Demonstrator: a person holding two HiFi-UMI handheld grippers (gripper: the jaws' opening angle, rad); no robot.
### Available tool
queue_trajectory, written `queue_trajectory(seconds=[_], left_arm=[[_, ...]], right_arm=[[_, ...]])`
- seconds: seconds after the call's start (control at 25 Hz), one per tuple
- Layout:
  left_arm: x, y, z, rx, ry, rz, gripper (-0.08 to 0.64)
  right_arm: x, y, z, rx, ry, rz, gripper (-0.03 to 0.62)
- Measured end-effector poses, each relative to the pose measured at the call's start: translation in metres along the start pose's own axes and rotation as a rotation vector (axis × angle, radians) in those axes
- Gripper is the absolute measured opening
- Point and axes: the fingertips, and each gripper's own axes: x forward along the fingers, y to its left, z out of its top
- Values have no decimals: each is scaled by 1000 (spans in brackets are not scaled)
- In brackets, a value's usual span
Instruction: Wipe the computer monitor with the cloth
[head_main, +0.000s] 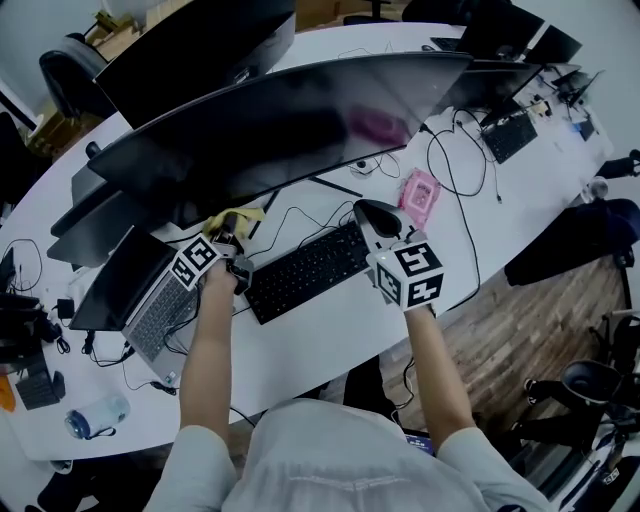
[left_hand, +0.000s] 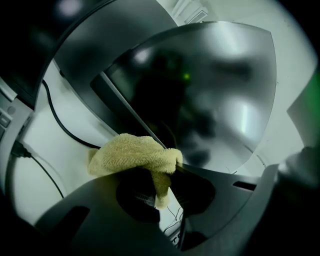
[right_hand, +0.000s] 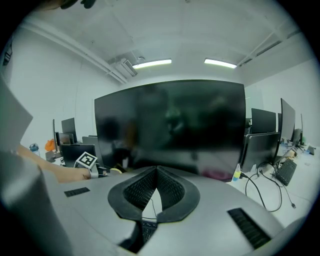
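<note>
left gripper (left_hand: 162, 171) clamped on cloth (left_hand: 131, 154), lower centre, near monitor (head_main: 290, 110) bottom edge. wiping judged barely begun; screen remains. right gripper (right_hand: 156, 173) jaws together, empty.

White curved desk (head_main: 325, 340), wood floor (head_main: 500, 330), black office chair (head_main: 65, 75), ceiling strip lights (right_hand: 152, 63), white walls (right_hand: 50, 85)

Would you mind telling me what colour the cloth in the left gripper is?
The cloth is pale yellow; it shows best in the left gripper view.
</note>
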Motion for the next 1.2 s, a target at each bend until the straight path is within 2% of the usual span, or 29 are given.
queue_trajectory(seconds=[0.52,0.92,1.2], left_arm=[[55,-41,-45,5,52,10,60],[112,-86,-95,-17,97,-39,60],[156,-121,-132,-31,127,-56,60]], right_arm=[[-14,-61,-16,7,22,3,28],[-30,-123,-23,-22,41,2,28],[-42,-171,-25,-6,33,-14,28]])
